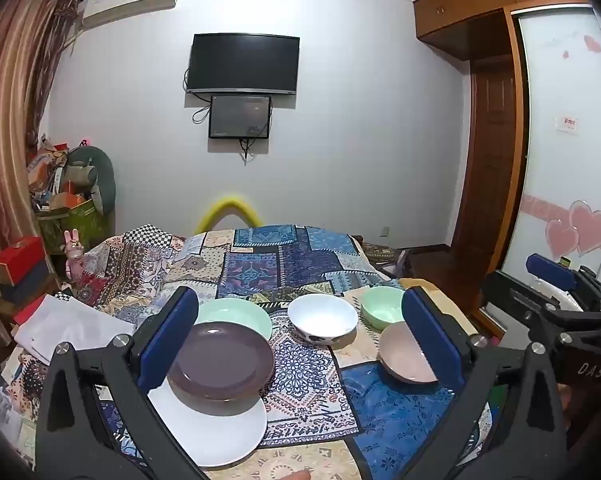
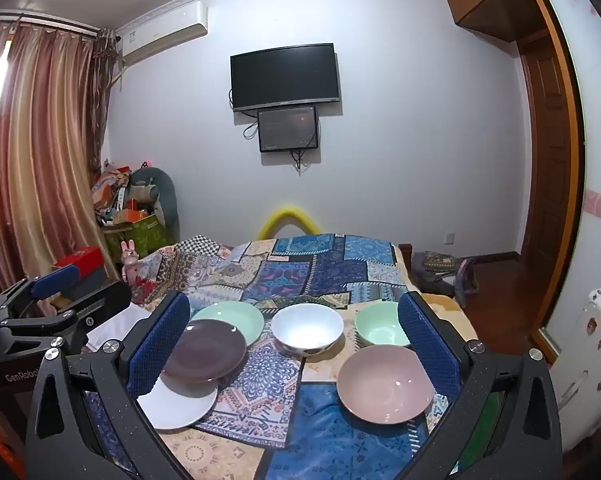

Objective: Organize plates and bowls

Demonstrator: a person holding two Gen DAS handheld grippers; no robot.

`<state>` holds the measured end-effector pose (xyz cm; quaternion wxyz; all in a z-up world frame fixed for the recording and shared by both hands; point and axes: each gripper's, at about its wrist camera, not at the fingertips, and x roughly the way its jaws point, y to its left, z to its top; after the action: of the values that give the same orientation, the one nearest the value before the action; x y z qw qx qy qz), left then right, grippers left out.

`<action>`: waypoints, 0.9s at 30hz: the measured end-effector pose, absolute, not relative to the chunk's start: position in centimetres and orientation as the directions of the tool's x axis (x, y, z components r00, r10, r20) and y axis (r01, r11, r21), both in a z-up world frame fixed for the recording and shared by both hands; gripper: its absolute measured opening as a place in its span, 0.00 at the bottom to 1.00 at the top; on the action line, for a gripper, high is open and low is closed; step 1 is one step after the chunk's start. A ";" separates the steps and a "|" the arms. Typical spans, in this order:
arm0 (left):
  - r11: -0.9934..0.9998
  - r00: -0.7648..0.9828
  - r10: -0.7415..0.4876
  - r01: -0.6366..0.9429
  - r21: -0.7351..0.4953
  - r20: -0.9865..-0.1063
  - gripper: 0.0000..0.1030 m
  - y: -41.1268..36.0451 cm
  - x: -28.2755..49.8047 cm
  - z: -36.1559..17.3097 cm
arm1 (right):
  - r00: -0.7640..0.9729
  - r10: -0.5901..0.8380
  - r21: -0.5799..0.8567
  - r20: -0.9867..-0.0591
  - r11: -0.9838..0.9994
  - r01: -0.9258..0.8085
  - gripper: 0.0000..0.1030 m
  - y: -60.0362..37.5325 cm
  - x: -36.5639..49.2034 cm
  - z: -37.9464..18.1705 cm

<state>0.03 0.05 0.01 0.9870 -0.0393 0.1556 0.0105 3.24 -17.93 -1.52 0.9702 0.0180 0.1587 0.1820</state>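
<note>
On the patchwork cloth lie a purple plate (image 1: 224,360) (image 2: 204,350) overlapping a white plate (image 1: 216,432) (image 2: 176,404), with a mint green plate (image 1: 236,316) (image 2: 230,316) behind them. To the right stand a white bowl (image 1: 322,318) (image 2: 306,330), a small mint green bowl (image 1: 380,307) (image 2: 380,324) and a pink bowl (image 1: 404,354) (image 2: 384,384). My left gripper (image 1: 300,336) is open and empty, above the near side of the dishes. My right gripper (image 2: 294,344) is open and empty, to the right of the left one.
The patchwork cloth (image 1: 300,360) (image 2: 260,380) covers a bed-like surface. A white folded cloth (image 1: 68,328) lies at its left. Boxes and clutter (image 1: 60,200) stand in the left corner by the curtain. A wooden wardrobe (image 1: 492,120) stands at right.
</note>
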 end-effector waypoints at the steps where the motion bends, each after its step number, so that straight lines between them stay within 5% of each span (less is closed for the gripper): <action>1: 0.997 0.952 0.010 -0.034 -0.075 -0.306 1.00 0.1 0.0 0.0 | 0.884 0.359 0.092 -0.301 0.933 -0.347 1.00 -17.9 3.2 -1.5; 27: 0.999 0.956 -0.005 -0.007 -0.042 -0.293 1.00 -0.3 -0.3 -0.1 | 0.885 0.357 0.094 -0.299 0.934 -0.345 1.00 -18.0 3.2 -1.5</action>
<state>-0.27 -0.26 -0.06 0.9888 -0.0216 0.1479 0.0005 3.24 -18.01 -1.53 0.9706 0.0189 0.1574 0.1809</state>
